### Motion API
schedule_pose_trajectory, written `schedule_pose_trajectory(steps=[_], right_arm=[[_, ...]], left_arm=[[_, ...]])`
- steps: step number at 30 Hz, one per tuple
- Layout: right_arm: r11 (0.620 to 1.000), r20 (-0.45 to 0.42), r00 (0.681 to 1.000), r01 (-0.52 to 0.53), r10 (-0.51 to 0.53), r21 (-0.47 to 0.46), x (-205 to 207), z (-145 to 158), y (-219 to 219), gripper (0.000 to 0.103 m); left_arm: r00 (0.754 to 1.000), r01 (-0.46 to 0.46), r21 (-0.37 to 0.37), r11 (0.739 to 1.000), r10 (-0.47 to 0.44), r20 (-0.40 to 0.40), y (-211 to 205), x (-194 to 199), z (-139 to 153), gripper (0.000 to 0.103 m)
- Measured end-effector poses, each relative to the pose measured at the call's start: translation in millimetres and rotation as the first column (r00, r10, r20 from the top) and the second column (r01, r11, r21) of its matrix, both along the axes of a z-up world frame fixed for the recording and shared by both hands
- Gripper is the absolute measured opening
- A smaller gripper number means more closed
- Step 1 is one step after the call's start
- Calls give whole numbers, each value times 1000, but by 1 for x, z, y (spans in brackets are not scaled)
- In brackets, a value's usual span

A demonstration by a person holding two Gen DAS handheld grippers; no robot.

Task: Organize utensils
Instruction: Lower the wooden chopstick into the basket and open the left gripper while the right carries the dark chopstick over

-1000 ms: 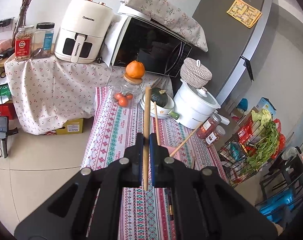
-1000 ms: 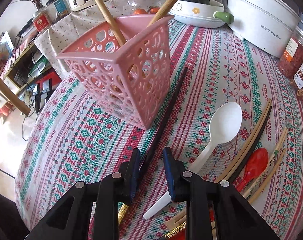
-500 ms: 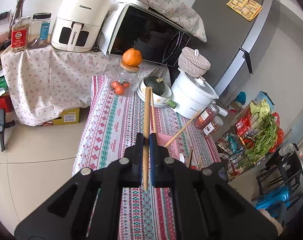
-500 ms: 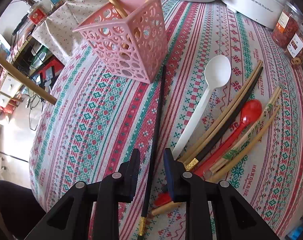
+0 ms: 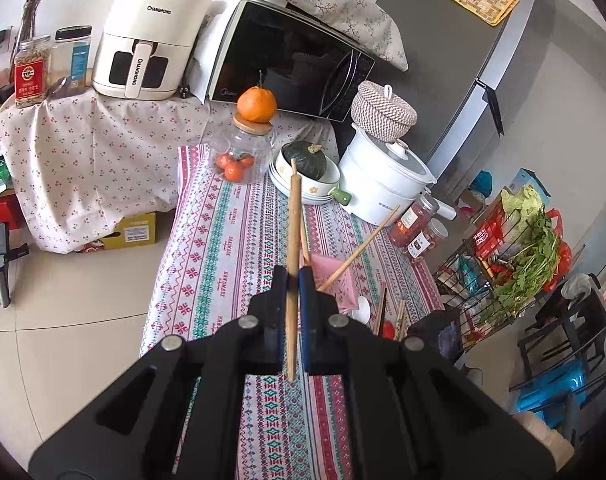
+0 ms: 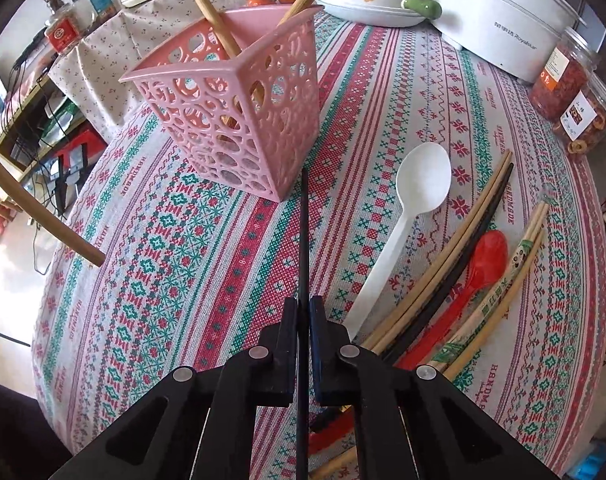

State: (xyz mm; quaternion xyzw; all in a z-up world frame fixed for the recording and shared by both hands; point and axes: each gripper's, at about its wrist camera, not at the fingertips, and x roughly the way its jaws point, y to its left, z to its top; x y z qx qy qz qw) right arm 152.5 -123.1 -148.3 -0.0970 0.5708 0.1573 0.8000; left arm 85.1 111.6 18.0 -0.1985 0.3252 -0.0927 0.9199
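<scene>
The right gripper (image 6: 303,312) is clamping its jaws on a thin black chopstick (image 6: 303,240) just before the pink perforated plastic basket (image 6: 239,120), presumably for loading; the left gripper (image 5: 293,280) is pinching a wooden chopstick (image 5: 294,224) above it.

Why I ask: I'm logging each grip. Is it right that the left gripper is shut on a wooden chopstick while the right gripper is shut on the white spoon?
Not quite. The left gripper is shut on a wooden chopstick, but the right gripper is shut on a black chopstick. The white spoon lies free on the tablecloth, as the right wrist view shows.
</scene>
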Motion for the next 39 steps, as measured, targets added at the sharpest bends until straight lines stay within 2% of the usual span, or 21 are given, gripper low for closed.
schedule_pose_trajectory(steps=[4, 8, 14, 20, 26, 32, 35, 39], right_arm=[[995, 84, 995, 54, -62, 85, -9, 24, -29, 6], [981, 187, 975, 85, -118, 173, -23, 56, -49, 6], [953, 361, 916, 68, -178, 297, -31, 123, -49, 6], [920, 456, 858, 45, -235, 389, -28, 171, -50, 6], [897, 507, 824, 3, -253, 442, -25, 208, -43, 6], [869, 531, 792, -2, -300, 494, -14, 224, -41, 6], [860, 528, 789, 1, -314, 510, -4, 223, -39, 6], [852, 501, 804, 14, -320, 523, 12, 210, -33, 6]], left_arm=[[1000, -10, 0, 1000, 10, 28, -1, -1, 6, 7], [997, -23, -14, 1000, 24, 70, -4, -3, 14, 7], [978, -67, 0, 998, 65, 200, -11, -10, 32, 7], [956, -89, -1, 996, 85, 282, -19, -3, 40, 7], [957, -104, 8, 995, 97, 274, -29, 18, 32, 7], [971, -107, 58, 993, 91, 223, -40, 42, 19, 7], [977, -104, 80, 991, 87, 195, -45, 52, 11, 7], [985, -98, 107, 989, 81, 149, -51, 67, 0, 7]])
